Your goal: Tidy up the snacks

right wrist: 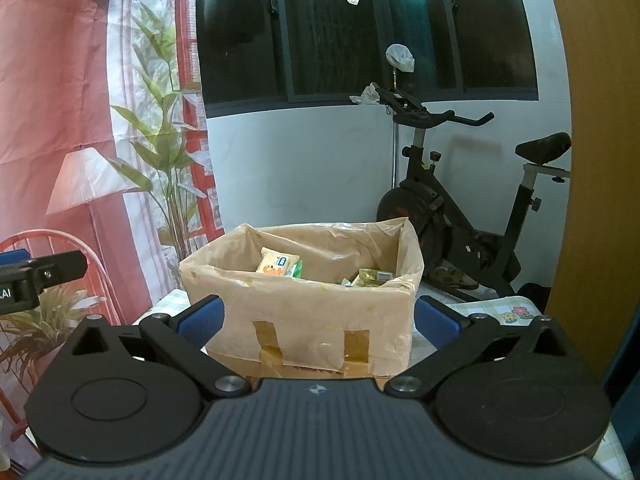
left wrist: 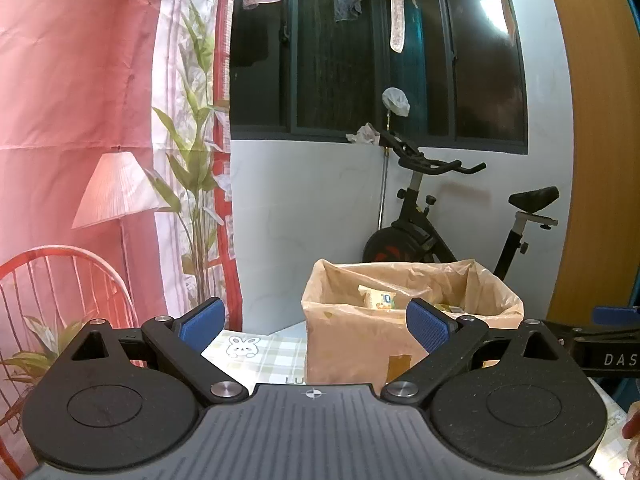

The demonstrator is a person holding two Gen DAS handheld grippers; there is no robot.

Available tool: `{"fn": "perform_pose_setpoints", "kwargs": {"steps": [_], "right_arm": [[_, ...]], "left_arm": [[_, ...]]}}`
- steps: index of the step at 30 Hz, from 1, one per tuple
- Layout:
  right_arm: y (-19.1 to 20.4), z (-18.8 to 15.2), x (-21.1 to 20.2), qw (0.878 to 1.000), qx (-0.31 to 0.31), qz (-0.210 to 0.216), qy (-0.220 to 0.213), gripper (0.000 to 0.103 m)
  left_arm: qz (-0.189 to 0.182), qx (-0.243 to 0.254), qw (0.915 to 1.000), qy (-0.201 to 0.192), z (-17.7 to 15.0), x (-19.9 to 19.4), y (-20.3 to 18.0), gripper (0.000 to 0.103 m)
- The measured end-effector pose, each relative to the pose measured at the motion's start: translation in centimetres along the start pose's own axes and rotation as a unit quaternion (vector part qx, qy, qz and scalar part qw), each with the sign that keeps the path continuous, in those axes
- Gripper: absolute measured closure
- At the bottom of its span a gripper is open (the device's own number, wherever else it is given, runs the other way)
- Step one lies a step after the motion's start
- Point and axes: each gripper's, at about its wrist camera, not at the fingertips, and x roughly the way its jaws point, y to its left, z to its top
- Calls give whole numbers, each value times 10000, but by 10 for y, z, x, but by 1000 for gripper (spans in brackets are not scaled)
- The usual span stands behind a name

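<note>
Behind the checked tablecloth (left wrist: pixel 256 356) stands an exercise bike. Both grippers — left gripper (left wrist: pixel 316 324), right gripper (right wrist: pixel 318 318) — gape wide, empty; the brown plastic-lined cardboard box (right wrist: pixel 304 320) of snack packets (right wrist: pixel 278 263) sits straight ahead, nearer the right one.

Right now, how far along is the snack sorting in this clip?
Done: several snack packets already lie inside the plastic-lined box on the checked tablecloth.
In hand: nothing; the left gripper and right gripper both face the box with jaws spread wide and empty.
Left: unclear; no loose snacks show on the little table surface in view.
</note>
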Motion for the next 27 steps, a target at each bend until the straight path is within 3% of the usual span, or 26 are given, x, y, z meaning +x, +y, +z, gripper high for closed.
{"fn": "perform_pose_setpoints", "kwargs": {"steps": [27], "right_arm": [[-1,-3,0,10000,44,7,-24,0]], "left_arm": [[-44,-149,9998,76,-4,1,5,4]]}}
